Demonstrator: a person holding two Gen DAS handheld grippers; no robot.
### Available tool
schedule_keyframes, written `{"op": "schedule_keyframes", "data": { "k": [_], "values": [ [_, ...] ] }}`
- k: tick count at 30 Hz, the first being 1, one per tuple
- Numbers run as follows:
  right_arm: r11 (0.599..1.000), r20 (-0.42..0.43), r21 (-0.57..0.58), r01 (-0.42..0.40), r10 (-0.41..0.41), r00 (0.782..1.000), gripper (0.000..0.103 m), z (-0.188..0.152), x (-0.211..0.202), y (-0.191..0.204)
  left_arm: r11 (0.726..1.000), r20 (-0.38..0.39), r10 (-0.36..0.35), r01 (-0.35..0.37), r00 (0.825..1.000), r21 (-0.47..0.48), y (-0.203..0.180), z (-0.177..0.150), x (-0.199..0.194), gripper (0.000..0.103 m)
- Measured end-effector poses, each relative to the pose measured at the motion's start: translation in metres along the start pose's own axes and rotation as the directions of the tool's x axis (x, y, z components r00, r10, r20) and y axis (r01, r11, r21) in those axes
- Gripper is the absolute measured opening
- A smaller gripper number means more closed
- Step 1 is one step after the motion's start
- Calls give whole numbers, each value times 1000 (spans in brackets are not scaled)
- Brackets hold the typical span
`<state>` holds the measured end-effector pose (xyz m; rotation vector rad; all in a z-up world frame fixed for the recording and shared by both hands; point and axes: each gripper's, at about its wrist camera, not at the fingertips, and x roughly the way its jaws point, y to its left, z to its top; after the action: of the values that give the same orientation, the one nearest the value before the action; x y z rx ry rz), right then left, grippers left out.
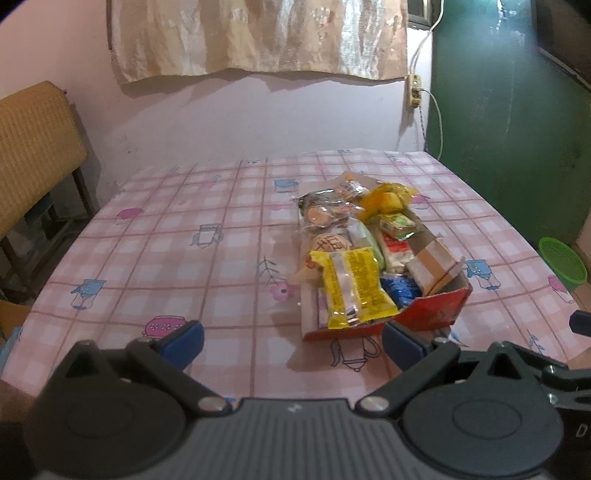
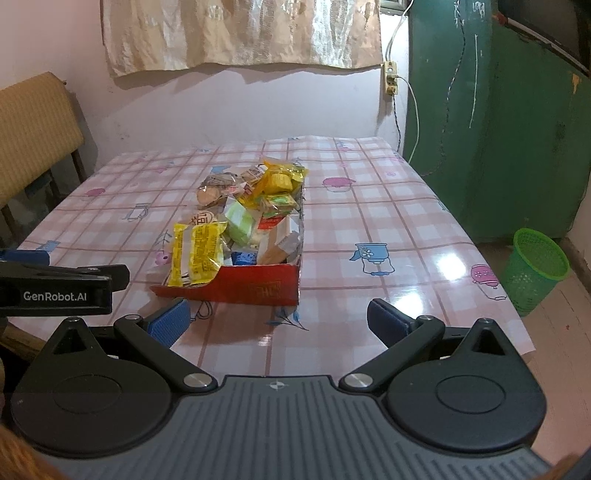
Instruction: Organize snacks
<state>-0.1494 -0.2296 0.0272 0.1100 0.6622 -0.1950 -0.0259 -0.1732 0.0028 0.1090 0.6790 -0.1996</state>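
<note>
A red box (image 2: 255, 286) heaped with snacks sits mid-table on a pink checked cloth (image 2: 388, 221), its left wall folded flat. A yellow packet (image 2: 197, 253) leans out at its 9 o'clock side. The left gripper (image 1: 291, 341) and right gripper (image 2: 277, 321) hover at 6 o'clock, fingers spread, empty. A green basket (image 2: 535, 269) stands on the floor at 3 o'clock.

pink wall (image 2: 258, 107) | curtain (image 2: 240, 33) | green door (image 2: 498, 129) | wicker chair (image 1: 33, 147)
</note>
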Motion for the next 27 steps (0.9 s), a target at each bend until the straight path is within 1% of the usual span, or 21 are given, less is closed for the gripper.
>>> {"op": "schedule_keyframes", "data": {
  "k": [16, 27],
  "values": [
    [1000, -21, -9, -21, 21, 1000, 103, 0, 10, 1, 1000, -18, 19, -19, 1000, -2, 3, 1, 7, 102],
    [999, -31, -21, -30, 30, 999, 103, 1, 12, -1, 1000, -27, 16, -16, 1000, 0, 6, 2, 11, 102]
  ]
}}
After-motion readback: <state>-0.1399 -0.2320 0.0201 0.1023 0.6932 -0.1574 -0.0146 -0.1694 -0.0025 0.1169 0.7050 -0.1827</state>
